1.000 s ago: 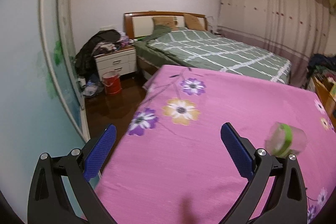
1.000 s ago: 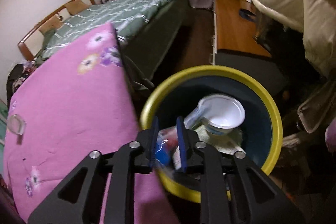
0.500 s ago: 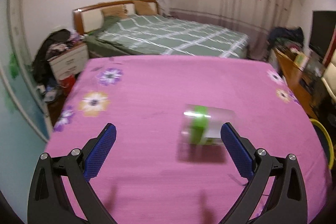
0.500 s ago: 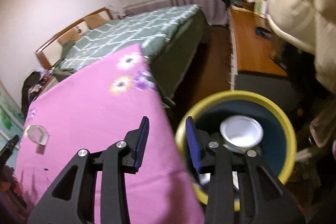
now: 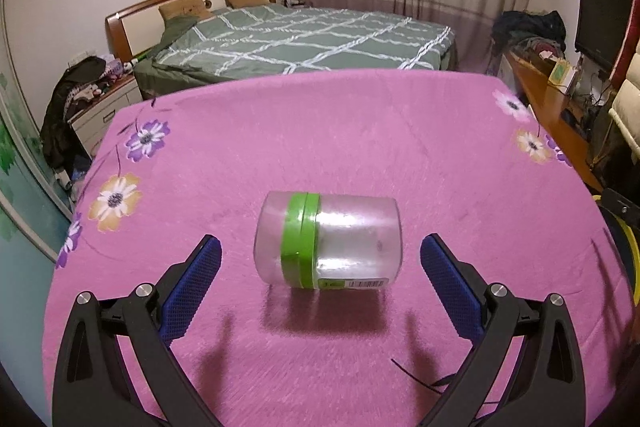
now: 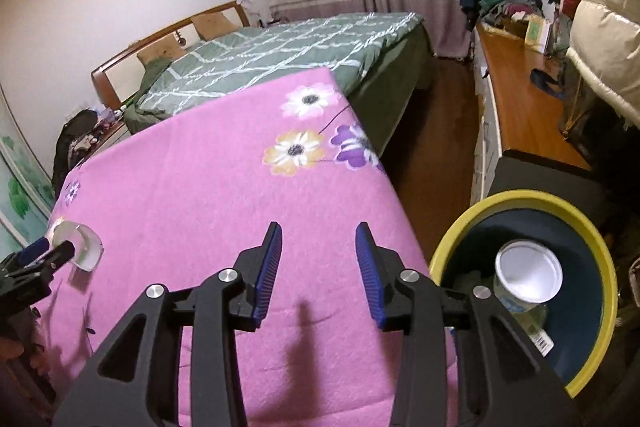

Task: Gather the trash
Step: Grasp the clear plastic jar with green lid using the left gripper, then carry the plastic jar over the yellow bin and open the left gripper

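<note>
A clear plastic jar with a green band lies on its side on the pink flowered cloth. My left gripper is open, its blue pads either side of the jar and not touching it. In the right wrist view the same jar shows at the far left beside the left gripper's tip. My right gripper hovers over the cloth's right edge, jaws opening with nothing between them. To its right stands a yellow-rimmed bin holding a white cup and other trash.
A bed with a green checked cover stands beyond the pink surface. A wooden desk with clutter runs along the right wall. A nightstand piled with clothes is at the left. A thin black strand lies on the cloth.
My left gripper swung from the room's left side onto the jar, which now lies between its pads. My right gripper let its trash go into the bin, widened, and moved left over the cloth.
</note>
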### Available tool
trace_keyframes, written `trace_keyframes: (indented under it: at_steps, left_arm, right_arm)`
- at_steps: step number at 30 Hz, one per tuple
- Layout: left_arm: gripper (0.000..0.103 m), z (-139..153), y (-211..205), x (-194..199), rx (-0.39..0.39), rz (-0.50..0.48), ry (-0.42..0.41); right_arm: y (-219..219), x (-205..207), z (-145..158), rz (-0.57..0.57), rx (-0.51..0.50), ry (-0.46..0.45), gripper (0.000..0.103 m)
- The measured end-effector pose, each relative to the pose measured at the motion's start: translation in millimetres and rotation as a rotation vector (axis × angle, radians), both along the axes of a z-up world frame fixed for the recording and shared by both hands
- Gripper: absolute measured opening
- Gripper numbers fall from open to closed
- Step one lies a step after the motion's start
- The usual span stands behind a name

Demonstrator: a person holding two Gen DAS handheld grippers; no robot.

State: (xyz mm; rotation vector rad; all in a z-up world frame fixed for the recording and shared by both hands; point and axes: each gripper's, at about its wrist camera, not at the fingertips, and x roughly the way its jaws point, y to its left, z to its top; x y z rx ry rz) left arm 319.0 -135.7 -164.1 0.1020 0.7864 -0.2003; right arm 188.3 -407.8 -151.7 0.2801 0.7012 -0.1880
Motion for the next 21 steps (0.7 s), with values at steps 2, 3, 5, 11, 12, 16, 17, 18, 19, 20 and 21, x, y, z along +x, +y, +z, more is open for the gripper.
trace_keyframes:
  at_steps: [2,3,5,11,12,16,17,18,19,20,21]
  left_arm:
    - [0.098,-3.9,0.9,3.6,-0.006,0.001,0.015]
    - [0.098,-5.6,1.3,5.1,-0.01,0.001,0.023]
    - [0.098,-8.2,1.1,7.8,-0.014,-0.001,0.03]
    - [0.076,-11.4,3.6,14.2,-0.033,-0.018,0.054]
    - [0.071,-12.1,4.1,15.0,-0.041,-0.027,0.059]
    - [0.07,-9.9,-0.9,10.1,-0.023,-0.047,0.039]
    - [0.07,-8.2,-3.8,7.6,-0.012,-0.052,0.031]
    - [0.07,-5.9,-6.9,5.2,-0.01,-0.061,0.028]
    - [0.07,-3.7,-9.6,3.1,-0.012,-0.069,0.028]
    - [0.07,0.2,-14.0,0.5,-0.015,-0.08,0.027]
    - [0.07,3.7,-17.5,-2.0,-0.016,-0.089,0.023]
  right_arm:
    - [1.2,0.3,-3.3,0.002,-0.003,0.003,0.042]
    - [2.0,0.1,-3.5,0.003,-0.003,0.002,0.042]
    - [0.1,-0.6,-3.6,0.005,-0.002,0.002,0.042]
    - [-1.9,1.2,-4.5,0.007,0.006,0.015,0.042]
    - [-1.7,1.5,-4.7,0.006,0.007,0.018,0.042]
    - [-0.8,-0.5,-3.0,0.003,0.001,0.004,0.042]
    - [-0.5,-1.4,-2.2,0.002,-0.008,0.0,0.042]
    - [0.5,-3.5,-1.2,0.0,-0.026,0.0,0.042]
    - [0.4,-7.5,0.4,0.004,-0.032,-0.002,0.042]
    - [-0.3,-10.2,1.5,0.007,-0.031,-0.004,0.042]
    - [-2.7,-19.9,5.5,0.009,-0.044,-0.008,0.042]
